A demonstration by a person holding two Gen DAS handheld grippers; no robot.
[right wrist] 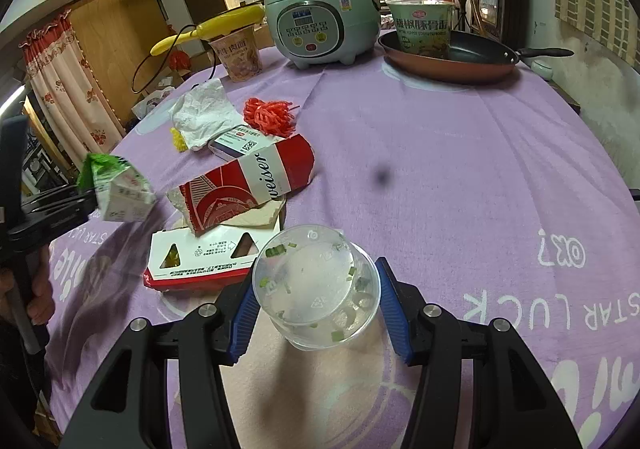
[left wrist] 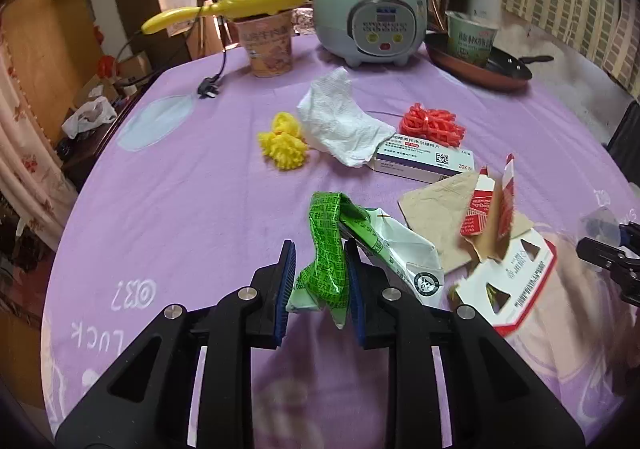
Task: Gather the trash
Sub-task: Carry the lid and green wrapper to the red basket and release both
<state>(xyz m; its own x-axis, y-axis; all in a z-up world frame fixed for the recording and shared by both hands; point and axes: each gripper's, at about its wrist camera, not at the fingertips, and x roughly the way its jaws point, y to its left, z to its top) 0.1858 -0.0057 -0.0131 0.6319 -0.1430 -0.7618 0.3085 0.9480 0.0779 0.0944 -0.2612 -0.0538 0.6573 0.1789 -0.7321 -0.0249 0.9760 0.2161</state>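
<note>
My left gripper (left wrist: 320, 281) is shut on a crumpled green and white wrapper (left wrist: 332, 245) and holds it above the purple tablecloth (left wrist: 180, 185); the same wrapper shows at the left of the right wrist view (right wrist: 116, 189). My right gripper (right wrist: 316, 297) is shut on a clear plastic cup (right wrist: 316, 281) with scallion bits stuck inside, lifted over the cloth. On the table lie a red torn beer carton (right wrist: 256, 181), a white and red flat box (right wrist: 204, 261), brown paper (left wrist: 440, 205), a white tissue (left wrist: 340, 121) and a medicine box (left wrist: 424, 161).
A yellow frilly clump (left wrist: 284, 145) and a red string bundle (left wrist: 432, 125) lie mid-table. At the back stand a green rice cooker (left wrist: 368, 9), a noodle cup (left wrist: 268, 45) under a yellow utensil (left wrist: 224, 9), and a pan (right wrist: 448, 57) holding a green noodle cup (right wrist: 424, 29).
</note>
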